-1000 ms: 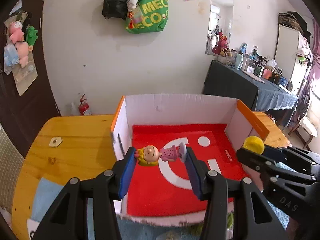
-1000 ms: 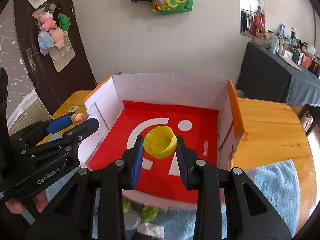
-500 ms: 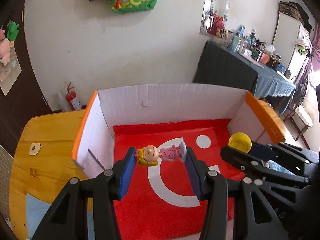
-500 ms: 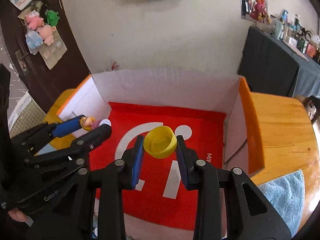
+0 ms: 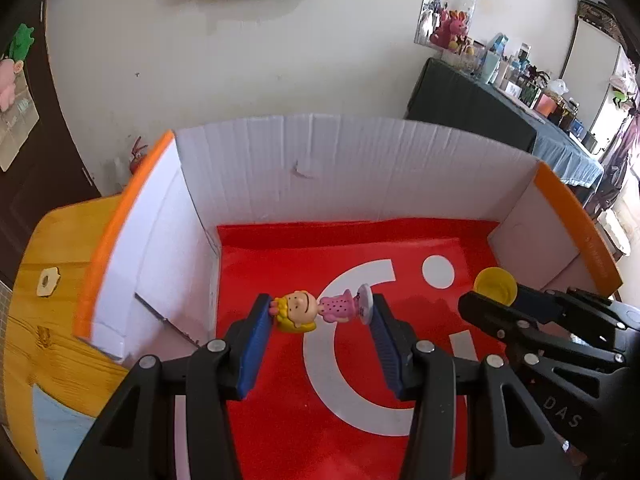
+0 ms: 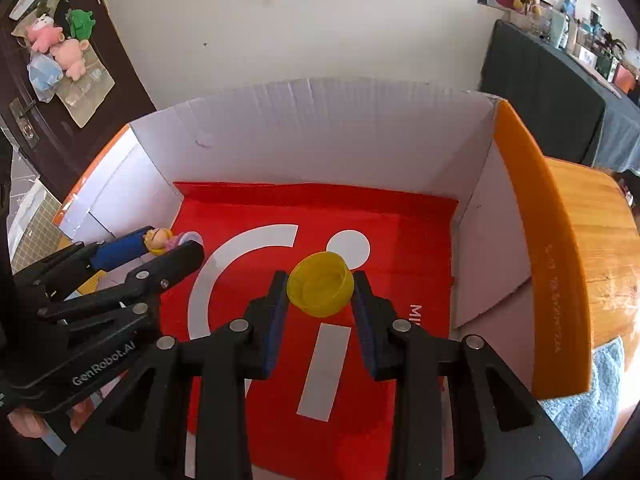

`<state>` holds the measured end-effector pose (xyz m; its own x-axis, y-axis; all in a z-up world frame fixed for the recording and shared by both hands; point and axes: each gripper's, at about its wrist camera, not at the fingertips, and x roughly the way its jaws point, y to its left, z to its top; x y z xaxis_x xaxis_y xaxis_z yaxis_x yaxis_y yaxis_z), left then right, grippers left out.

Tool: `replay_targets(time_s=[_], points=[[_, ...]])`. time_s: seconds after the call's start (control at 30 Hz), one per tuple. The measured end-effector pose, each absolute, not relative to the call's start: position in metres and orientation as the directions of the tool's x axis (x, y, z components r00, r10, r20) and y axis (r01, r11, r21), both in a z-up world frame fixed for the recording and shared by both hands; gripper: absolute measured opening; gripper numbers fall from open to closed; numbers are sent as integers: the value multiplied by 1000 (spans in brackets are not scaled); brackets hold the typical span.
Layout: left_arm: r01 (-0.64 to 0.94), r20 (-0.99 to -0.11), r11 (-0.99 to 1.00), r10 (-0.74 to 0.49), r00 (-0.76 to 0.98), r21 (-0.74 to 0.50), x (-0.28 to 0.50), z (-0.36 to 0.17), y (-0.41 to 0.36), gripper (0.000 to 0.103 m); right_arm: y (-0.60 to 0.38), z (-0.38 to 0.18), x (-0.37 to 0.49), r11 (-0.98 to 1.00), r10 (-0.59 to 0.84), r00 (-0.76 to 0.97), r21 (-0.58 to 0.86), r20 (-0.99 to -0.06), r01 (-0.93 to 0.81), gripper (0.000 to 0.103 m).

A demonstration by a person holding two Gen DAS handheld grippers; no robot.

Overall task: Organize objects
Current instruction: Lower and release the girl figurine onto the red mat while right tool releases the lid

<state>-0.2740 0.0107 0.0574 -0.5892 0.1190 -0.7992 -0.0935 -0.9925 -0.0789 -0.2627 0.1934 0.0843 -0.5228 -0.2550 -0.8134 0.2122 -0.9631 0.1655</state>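
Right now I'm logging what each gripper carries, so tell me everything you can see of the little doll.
The doll is a small glossy plastic figure with yellow hair, a round face, a pink spotted dress and a pale round base. It lies sideways, head toward the left pad and base against the right pad, clamped between the fingers of the left gripper. It hangs above the red floor of the box, touching nothing else.

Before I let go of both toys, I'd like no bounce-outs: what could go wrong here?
The figurine is pinched end to end, head and base, in the left gripper above the box floor; it may tumble on release. The yellow cap in the right gripper is round and could roll. The grippers sit close together and may bump.
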Motion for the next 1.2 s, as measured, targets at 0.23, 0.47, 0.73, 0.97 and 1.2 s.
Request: replay_targets(time_s=[0.23, 0.47, 0.73, 0.97, 1.2], points=[[-99, -821, -992, 121, -558, -79, -277, 47, 12, 51, 195, 78, -269, -964, -251, -491, 168, -834, 207, 30], [-100, -838, -992, 118, -533, -76, -278, 38, 13, 51, 197, 72, -271, -967, -238, -467, 161, -852, 198, 30], [-96, -855, -991, 128, -502, -92, -278, 30, 11, 51, 203, 65, -275, -968, -230, -431, 161, -872, 191, 30], [-103, -866, -991, 128, -484, -89, -278, 26, 11, 51, 206, 61, -276, -969, -225, -395, 162, -891, 187, 30], [-104, -867, -991, 125, -482, -85, -277, 25, 10, 51, 210, 62, -274, -971, -214, -394, 152, -894, 185, 30]])
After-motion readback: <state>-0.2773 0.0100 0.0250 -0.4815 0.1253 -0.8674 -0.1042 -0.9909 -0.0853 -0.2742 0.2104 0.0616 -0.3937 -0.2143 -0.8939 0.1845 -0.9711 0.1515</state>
